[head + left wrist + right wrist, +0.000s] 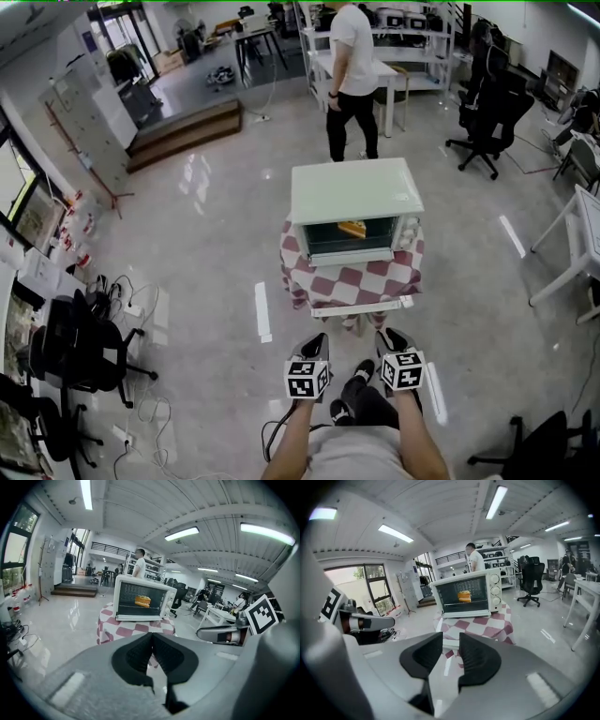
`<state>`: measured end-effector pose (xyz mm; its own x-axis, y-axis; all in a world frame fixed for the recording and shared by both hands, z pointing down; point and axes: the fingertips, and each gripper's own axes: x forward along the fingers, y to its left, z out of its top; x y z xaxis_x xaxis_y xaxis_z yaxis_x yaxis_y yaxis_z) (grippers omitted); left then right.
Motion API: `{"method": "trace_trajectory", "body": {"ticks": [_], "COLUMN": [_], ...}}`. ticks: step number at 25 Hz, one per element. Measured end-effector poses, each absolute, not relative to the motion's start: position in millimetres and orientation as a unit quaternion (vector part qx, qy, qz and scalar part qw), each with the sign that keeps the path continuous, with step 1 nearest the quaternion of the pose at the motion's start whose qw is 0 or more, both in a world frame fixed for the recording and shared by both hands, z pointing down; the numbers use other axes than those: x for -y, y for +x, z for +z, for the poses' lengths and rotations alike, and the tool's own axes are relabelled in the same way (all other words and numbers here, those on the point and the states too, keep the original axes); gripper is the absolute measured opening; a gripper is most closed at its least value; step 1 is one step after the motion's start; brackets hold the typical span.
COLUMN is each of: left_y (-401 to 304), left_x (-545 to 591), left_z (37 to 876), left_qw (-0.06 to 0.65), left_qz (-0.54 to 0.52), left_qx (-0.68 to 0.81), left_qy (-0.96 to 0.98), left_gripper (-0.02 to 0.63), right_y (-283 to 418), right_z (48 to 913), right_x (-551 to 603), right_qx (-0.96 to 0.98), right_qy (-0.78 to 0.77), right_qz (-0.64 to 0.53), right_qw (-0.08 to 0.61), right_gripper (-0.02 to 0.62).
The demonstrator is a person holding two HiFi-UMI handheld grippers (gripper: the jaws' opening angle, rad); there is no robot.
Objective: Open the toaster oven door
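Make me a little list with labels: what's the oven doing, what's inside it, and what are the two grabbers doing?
Toaster oven: white, sitting on a red-and-white checked tablecloth
Door: shut
Inside: something yellow-orange, maybe bread
Left gripper: jaws together, empty, not touching the oven
Right gripper: jaws apart, empty, not touching the oven
Behind: a person standing past the oven

A small counter (pixel 362 307) under a red-and-white checked cloth (pixel 328 279) carries a pale toaster oven (pixel 354 192), door shut.
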<state>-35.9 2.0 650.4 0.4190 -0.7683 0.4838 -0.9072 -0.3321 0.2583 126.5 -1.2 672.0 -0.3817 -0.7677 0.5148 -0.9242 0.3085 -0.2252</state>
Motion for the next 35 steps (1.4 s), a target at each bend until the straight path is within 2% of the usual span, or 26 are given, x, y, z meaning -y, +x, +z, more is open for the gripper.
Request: {"method": "trace_trajectory", "body": {"ticks": [7, 10, 13, 35], "left_y": [-33.9, -32.1, -29.2, -21.3], "left_x": [3.1, 3.5, 2.0, 1.8], "left_z": [642.8, 643.5, 645.5, 648.4], "left_qw": [0.242, 0.246, 0.248, 0.256], "left_qz": [0.137, 0.136, 0.141, 0.145], "left_qx": [0.512, 0.502, 0.493, 0.476], "left_qy": [0.813, 0.818, 0.822, 0.829], "left_gripper": [-0.006, -0.005, -0.002, -0.002], "right_y": [124.3, 120.5, 119.1, 114.9], "right_z": [665.7, 664.0, 663.4, 665.8], "right_x": [3.2, 5.0, 6.1, 0.7], "right_qx": [0.794, 0.794, 0.794, 0.805], "right_qy": [0.541, 0.542, 0.542, 0.520], "right_qz": [0.238, 0.238, 0.239, 0.247], "right_qw": [0.144, 0.138, 0.136, 0.142], "right_gripper": [0.076, 0.024, 0.002, 0.002]}}
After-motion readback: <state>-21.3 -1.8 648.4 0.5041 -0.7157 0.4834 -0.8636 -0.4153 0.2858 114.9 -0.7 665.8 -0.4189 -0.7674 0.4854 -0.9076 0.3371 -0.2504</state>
